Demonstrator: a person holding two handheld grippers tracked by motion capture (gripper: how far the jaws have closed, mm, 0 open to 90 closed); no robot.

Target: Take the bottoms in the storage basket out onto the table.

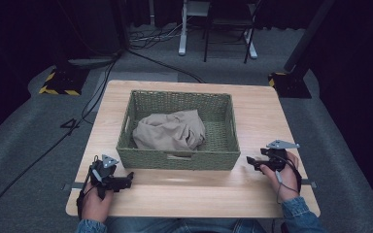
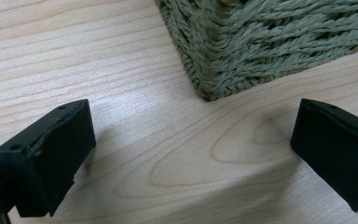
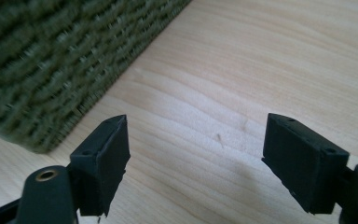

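Note:
A green woven basket (image 1: 223,154) stands in the middle of the wooden table (image 1: 194,194), with a crumpled beige cloth (image 1: 171,130) lying inside it. My left gripper (image 1: 128,178) rests on the table just off the basket's near left corner (image 2: 209,88), open with nothing between its jaws (image 2: 191,154). My right gripper (image 1: 249,162) sits low beside the basket's near right corner (image 3: 32,135), also open and empty (image 3: 196,158). A hand holds each gripper from the table's near edge.
Bare table runs along the front of the basket and on both sides of it. Beyond the table lie a grey carpet, black cables (image 1: 92,104), stand bases with yellow-black tape (image 1: 58,82) and white desk legs (image 1: 182,34).

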